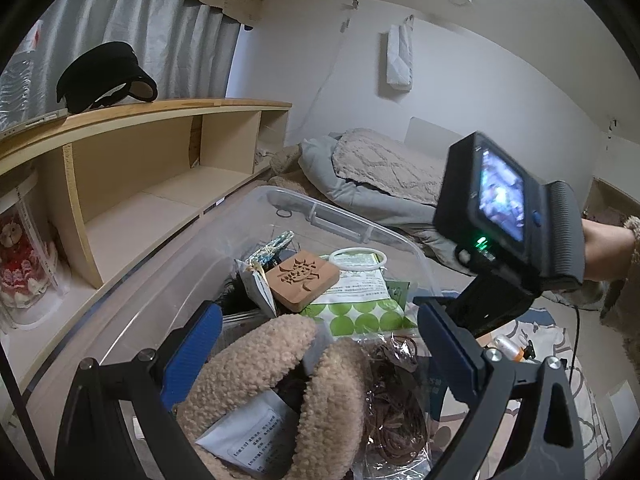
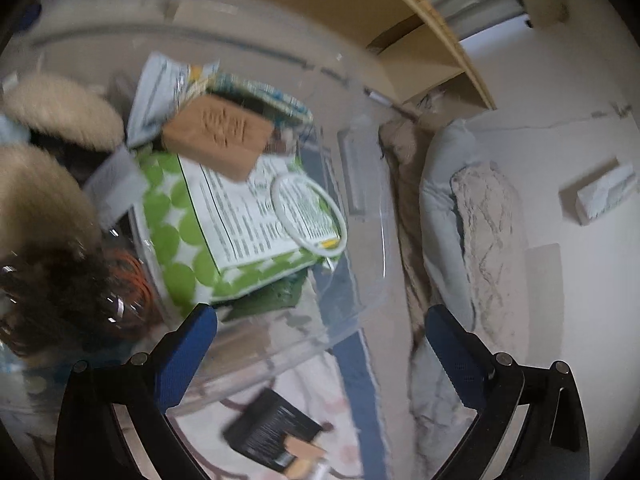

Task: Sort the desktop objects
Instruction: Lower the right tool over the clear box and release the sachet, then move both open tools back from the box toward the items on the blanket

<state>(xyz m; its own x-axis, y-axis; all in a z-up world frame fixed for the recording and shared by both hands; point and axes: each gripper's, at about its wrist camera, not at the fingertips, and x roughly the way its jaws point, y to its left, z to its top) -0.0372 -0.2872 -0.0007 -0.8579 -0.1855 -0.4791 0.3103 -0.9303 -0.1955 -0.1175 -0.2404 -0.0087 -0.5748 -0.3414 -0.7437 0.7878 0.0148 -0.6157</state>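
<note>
Bedroom setup w/ a wooden shelf unit (image 1: 160, 148) along the curtain wall and a clear plastic bin (image 1: 352, 224) on the bed as landmark; everything below is placed relative to that bin. Left of the bin: the shelf, w/ a black cap (image 1: 104, 76) on top and a boxed plush toy (image 1: 20, 260) at the low end. Inside the bin, from its left side across: fluffy beige earmuffs (image 1: 280, 380) at the near wall, a wooden carved block (image 1: 302, 278) in the middle on top of a green-dotted pack (image 1: 360, 312), a white ring (image 1: 359, 260) on that pack toward the far right corner, and a bag of brown cord (image 1: 392, 400) near-right. Left gripper (image 1: 320, 344) hovers over the near end of the bin, fingers wide, nothing pressed between the pads though the earmuffs sit beneath them. Right of the bin: right gripper (image 2: 320, 340) just past the bin's corner, fingers fully spread and empty; right view is blurred. On the patterned sheet outside the bin, near-right, lies a black card-like item (image 2: 272, 436) w/ a small tan piece beside it; exact ID unclear. Judged step: an item is prob. just dropped off and the right hand is free for the next pick. Next move calls for tipping the right fingers down over that black item, straddling its narrow side, then closing and carrying it over the bin rim.
</note>
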